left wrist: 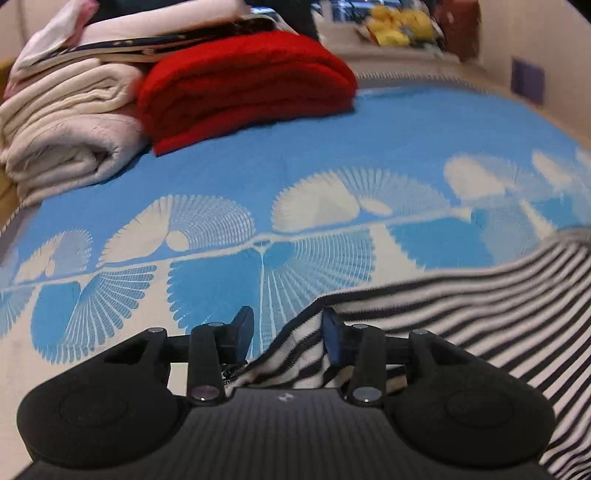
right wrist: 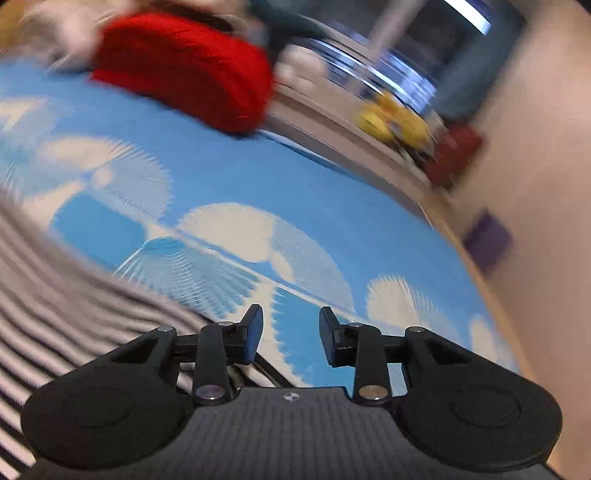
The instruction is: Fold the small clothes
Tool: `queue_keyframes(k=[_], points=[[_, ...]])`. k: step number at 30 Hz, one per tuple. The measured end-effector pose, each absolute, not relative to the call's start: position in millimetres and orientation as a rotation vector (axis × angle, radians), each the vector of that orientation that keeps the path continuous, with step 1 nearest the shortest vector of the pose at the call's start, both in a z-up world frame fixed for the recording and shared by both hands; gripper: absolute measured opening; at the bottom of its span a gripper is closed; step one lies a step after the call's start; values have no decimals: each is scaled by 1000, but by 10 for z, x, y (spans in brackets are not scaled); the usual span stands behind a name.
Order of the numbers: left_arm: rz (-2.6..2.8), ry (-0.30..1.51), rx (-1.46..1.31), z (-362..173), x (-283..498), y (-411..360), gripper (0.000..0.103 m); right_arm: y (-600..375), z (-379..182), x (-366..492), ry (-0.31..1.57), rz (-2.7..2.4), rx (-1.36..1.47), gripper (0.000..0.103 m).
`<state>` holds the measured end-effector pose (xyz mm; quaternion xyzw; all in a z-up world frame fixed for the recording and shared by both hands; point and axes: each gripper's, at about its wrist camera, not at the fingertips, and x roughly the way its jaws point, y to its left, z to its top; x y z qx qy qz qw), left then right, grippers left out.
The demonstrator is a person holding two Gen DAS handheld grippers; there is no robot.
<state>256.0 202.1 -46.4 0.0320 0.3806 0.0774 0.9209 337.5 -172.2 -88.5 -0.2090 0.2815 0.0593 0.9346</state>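
Note:
A black-and-white striped garment lies on the blue bedspread at the lower right of the left wrist view. Its hemmed edge runs up between the fingers of my left gripper and drapes against the right finger. The jaws stand apart and do not pinch it. In the right wrist view the same striped garment fills the lower left, reaching under the left finger. My right gripper is open, with only bedspread showing between its fingers. That view is blurred.
The blue bedspread has a white fan pattern. A folded red blanket and a stack of cream blankets sit at its far left. Yellow items lie beyond the bed. A wall with a purple plate bounds the right.

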Motion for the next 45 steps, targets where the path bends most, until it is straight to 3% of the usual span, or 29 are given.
queue_keyframes(k=[3, 8, 10, 16, 23, 33, 34, 36, 38, 45], points=[[69, 767, 2, -283, 2386, 2062, 45, -2129, -636, 3234, 595, 195, -234, 39], [-32, 849, -85, -254, 2087, 2152, 50, -2810, -634, 2874, 788, 299, -47, 51], [1, 910, -167, -297, 1931, 2258, 56, -3047, -752, 2711, 883, 288, 3, 51], [62, 1068, -580, -535, 1307, 2709, 57, -3487, -1017, 2226, 1046, 235, 144, 51], [79, 1139, -738, -880, 1119, 2781, 56, -3532, -1162, 2038, 1109, 219, 231, 51], [57, 1226, -735, -1106, 1169, 2647, 54, -3319, -1370, 2040, 1167, 251, 204, 48], [53, 1222, -734, -1100, 1167, 2636, 52, -3321, -1351, 2033, 1162, 253, 203, 45], [34, 1204, -730, -1070, 1156, 2610, 22, -3326, -1304, 2008, 1142, 269, 208, 21], [19, 1180, -698, -1006, 1151, 2584, 3, -3340, -1242, 1986, 1116, 281, 211, 14], [-57, 1005, -576, -528, 764, 2752, 2, -3532, -753, 1797, 991, 331, 241, 9]])
